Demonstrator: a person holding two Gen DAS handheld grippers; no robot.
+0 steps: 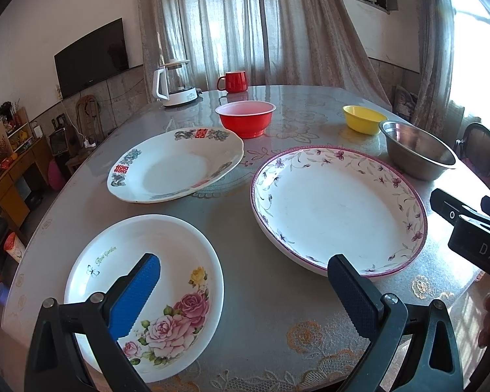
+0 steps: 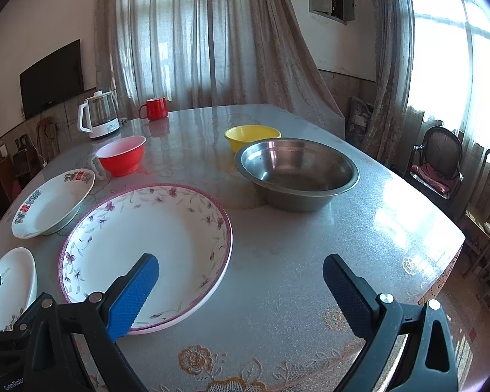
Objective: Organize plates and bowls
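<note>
1. Left gripper (image 1: pixel 245 290): fingers spread wide, nothing between them, hanging above the near edge of the table (image 1: pixel 264 297).
2. Right gripper (image 2: pixel 240 289): fingers likewise wide apart and empty, over the near right part of the tabletop.
3. Rose plate (image 1: pixel 166 261): nearest on the left, under the left gripper's blue pad; no contact visible.
4. Purple-vine plate (image 1: pixel 339 209): largest, at centre, just right of the rose plate.
5. Red-character plate (image 1: pixel 176 166): farther left, near edge flat, far edge tilted up.
6. Red bowl (image 1: pixel 245 119): just beyond that plate.
7. Yellow bowl (image 1: pixel 362 119): far right, beside the steel bowl (image 1: pixel 418 155), which sits nearer.
8. Kettle (image 1: pixel 176 81) and red mug (image 1: pixel 233 81): at the far edge, well apart from the plates.
</note>
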